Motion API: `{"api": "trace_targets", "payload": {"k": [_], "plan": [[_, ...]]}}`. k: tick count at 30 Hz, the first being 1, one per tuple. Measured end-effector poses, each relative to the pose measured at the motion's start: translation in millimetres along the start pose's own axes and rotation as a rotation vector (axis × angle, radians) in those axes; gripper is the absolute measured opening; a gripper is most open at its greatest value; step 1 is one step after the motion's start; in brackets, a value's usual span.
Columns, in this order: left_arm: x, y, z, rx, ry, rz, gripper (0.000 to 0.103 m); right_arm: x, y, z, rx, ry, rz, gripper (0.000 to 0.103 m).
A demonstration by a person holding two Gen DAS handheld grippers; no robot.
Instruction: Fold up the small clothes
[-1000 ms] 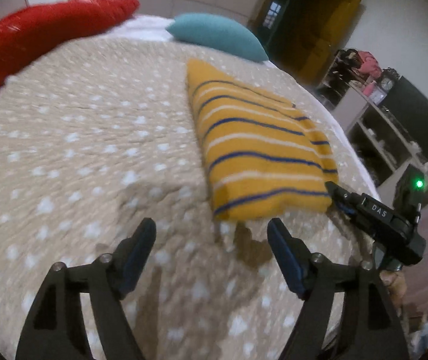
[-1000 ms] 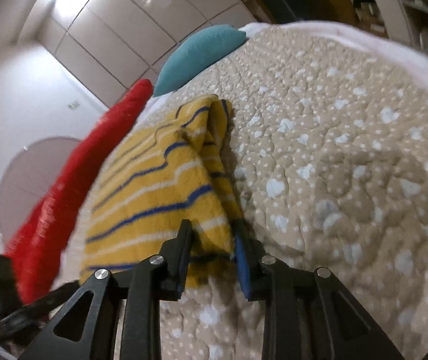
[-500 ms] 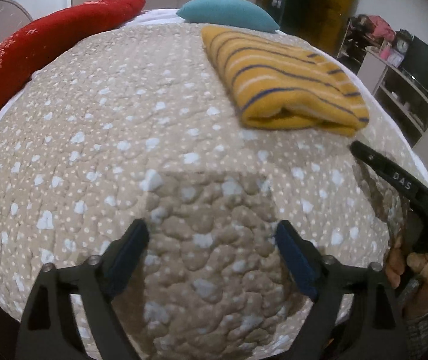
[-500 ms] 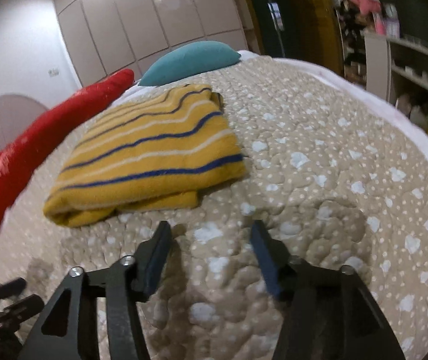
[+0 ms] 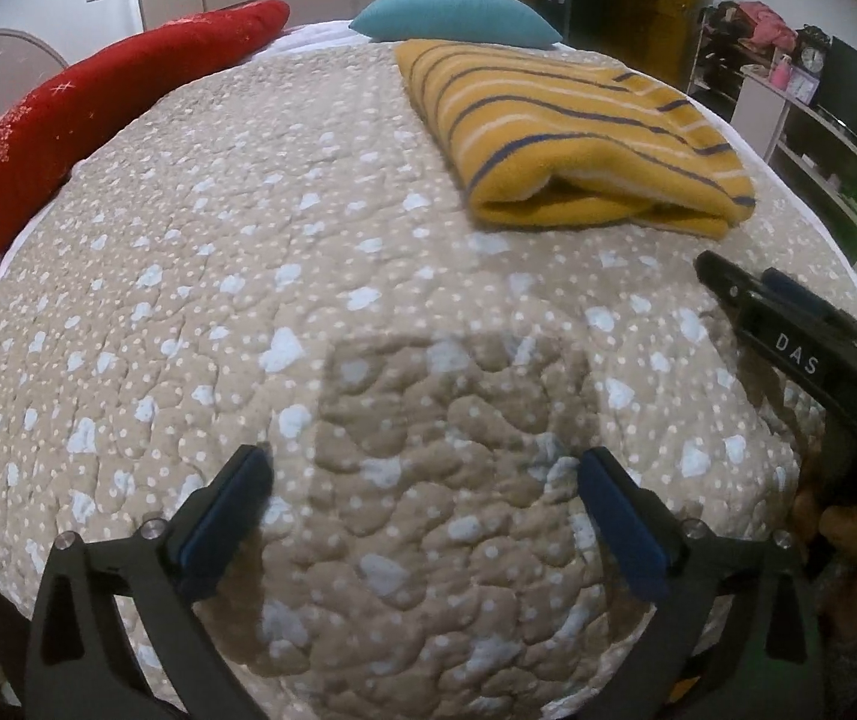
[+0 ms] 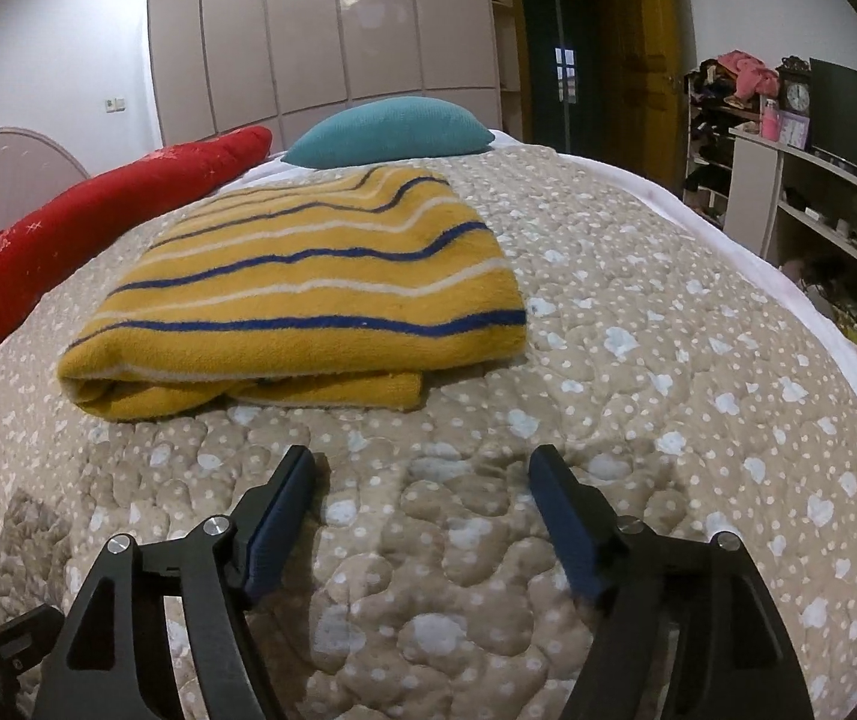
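A folded yellow garment (image 5: 572,138) with blue and white stripes lies on the beige dotted quilt (image 5: 284,312); it also shows in the right wrist view (image 6: 308,294), folded edge toward me. My left gripper (image 5: 422,474) is open and empty, low over the quilt, well short of the garment. My right gripper (image 6: 422,468) is open and empty, just in front of the garment's near edge. The right gripper also shows at the right edge of the left wrist view (image 5: 788,336).
A red cushion (image 5: 92,114) lies along the bed's left side and a teal pillow (image 6: 392,129) at its head. Shelves (image 6: 818,222) with a clock and a dark screen stand to the right. Wardrobe doors (image 6: 320,30) fill the back wall.
My right gripper let go of the garment's corner, opened and drew back. My left gripper also drew back toward the bed's foot. The garment now lies folded and free.
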State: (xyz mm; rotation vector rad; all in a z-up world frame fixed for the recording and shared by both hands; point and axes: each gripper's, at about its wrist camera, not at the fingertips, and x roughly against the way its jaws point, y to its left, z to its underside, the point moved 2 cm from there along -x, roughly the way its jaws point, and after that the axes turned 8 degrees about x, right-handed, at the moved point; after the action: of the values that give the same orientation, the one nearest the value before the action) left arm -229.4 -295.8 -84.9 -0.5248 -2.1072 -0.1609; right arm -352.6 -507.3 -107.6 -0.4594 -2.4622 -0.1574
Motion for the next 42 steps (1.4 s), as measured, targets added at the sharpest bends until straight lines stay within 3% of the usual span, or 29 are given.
{"api": "trace_targets", "payload": {"k": [24,42], "plan": [[-0.8,-0.3,-1.7,-0.001,0.013,-0.004,0.103,0.5,4.4,1.0,0.013,-0.005,0.004,0.081],[1.0,-0.7,1.8,-0.008,-0.027,-0.007,0.103,0.2,5.1,1.3,0.015,-0.005,0.004,0.082]]}}
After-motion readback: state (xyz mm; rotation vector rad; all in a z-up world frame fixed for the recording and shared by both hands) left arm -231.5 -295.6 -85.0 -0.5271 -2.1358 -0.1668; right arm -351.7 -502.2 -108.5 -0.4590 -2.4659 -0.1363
